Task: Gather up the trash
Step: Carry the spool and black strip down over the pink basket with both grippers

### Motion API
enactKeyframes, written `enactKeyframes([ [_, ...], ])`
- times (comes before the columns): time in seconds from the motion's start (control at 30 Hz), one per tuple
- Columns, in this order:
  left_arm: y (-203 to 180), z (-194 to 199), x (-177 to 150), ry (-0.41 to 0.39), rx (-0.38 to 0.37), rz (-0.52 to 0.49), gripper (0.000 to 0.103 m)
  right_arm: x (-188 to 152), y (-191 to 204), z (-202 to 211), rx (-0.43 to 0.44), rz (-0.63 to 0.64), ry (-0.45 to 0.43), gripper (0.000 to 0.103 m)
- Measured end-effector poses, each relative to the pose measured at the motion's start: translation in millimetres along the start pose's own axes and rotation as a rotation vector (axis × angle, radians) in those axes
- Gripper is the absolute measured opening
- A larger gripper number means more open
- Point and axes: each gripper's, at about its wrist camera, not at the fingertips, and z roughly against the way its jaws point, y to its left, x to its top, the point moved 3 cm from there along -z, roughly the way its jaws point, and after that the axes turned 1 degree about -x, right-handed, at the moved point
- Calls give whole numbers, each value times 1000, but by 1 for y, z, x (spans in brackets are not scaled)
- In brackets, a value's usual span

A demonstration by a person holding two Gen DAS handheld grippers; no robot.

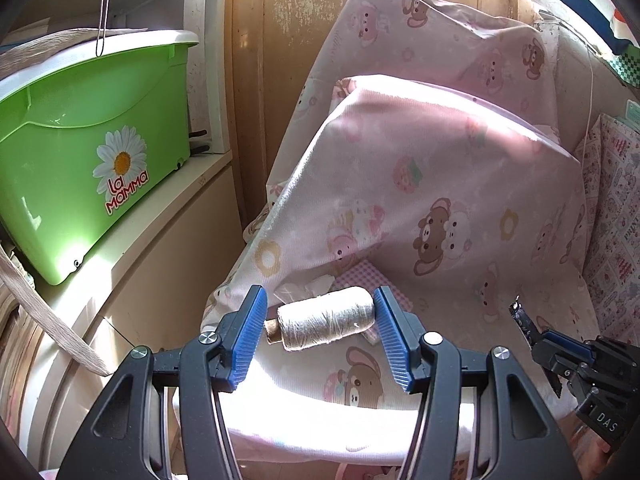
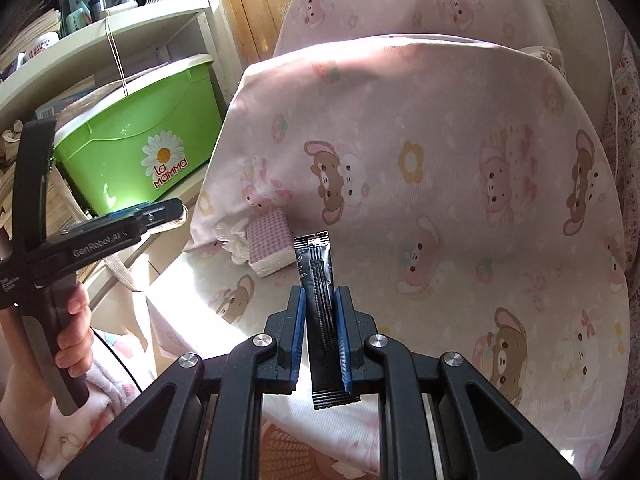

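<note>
Left gripper [image 1: 320, 334] fingers spread, thread spool [image 1: 326, 318] lying crosswise between them; right gripper [image 2: 320, 344] pinches a black sachet [image 2: 320, 312] lengthwise.

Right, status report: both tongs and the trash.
Left tongs open around thread spool, not clamped. Right tongs shut on black sachet. Crumpled tissue and pink checked pack on bed by pillow.
</note>
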Motion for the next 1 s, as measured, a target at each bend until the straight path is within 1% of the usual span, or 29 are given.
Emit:
enactKeyframes([
  [0.1, -10, 4, -8, -13, -21, -35, 54, -9, 5, 7, 8, -16, 19, 16],
  [0.17, -18, 6, -12, -11, -8, -65, 54, -16, 8, 12, 8, -14, 19, 16],
  [0.4, -26, 19, -34, 14, -34, -69, 54, -34, 11, 24, 15, -46, 45, 16],
  [0.5, -29, 29, -39, 5, -107, -45, 54, -42, 11, 27, 29, -56, 56, 16],
  [0.6, -34, 38, -44, 8, -149, -36, 54, -48, 14, 28, 40, -52, 68, 16],
  [0.7, -39, 43, -52, 30, -192, -44, 54, -53, 18, 30, 57, -43, 81, 16],
  [0.73, -40, 44, -55, 41, -223, -35, 54, -54, 19, 30, 66, -40, 88, 16],
  [0.8, -41, 42, -61, 83, -334, 14, 54, -58, 22, 29, 78, -36, 121, 16],
  [0.83, -39, 40, -63, 98, -372, 45, 54, -60, 23, 28, 67, -40, 137, 16],
  [0.9, -37, 36, -66, 131, -389, 88, 54, -66, 23, 30, 87, -57, 148, 16],
  [0.93, -36, 33, -68, 144, -385, 97, 54, -69, 23, 31, 92, -67, 155, 16],
  [1.0, -36, 31, -73, 162, -355, 94, 54, -74, 23, 32, 86, -77, 165, 16],
])
